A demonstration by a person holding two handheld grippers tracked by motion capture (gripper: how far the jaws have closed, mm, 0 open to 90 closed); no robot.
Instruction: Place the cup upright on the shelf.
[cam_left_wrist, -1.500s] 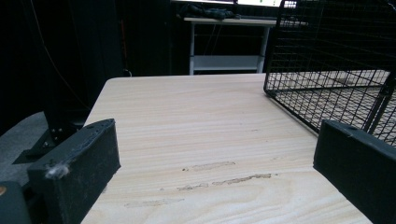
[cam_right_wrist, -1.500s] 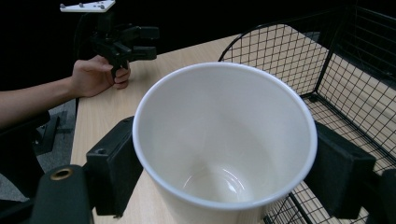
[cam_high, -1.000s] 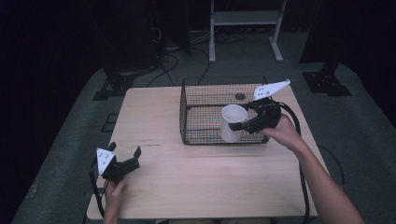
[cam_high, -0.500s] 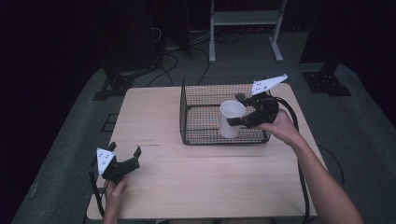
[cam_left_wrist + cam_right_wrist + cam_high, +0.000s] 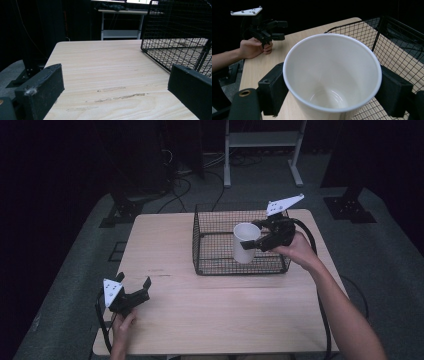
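Note:
A white cup hangs upright over the black wire basket, its base lower than the basket's rim. My right gripper is shut on it, one jaw on each side of the cup's wall just below the rim. In the right gripper view the cup is empty, with the basket behind it. My left gripper rests at the table's front left corner, open, nothing between its jaws. In the left gripper view the left gripper faces bare tabletop with the basket to the right.
The basket stands at the back right of the wooden table. A small dark object lies on the basket's floor near its back wall. Cables and stand legs are on the floor beyond the table.
My right gripper has lifted the cup a little and carried it slightly left inside the basket. The left gripper has stayed where it was.

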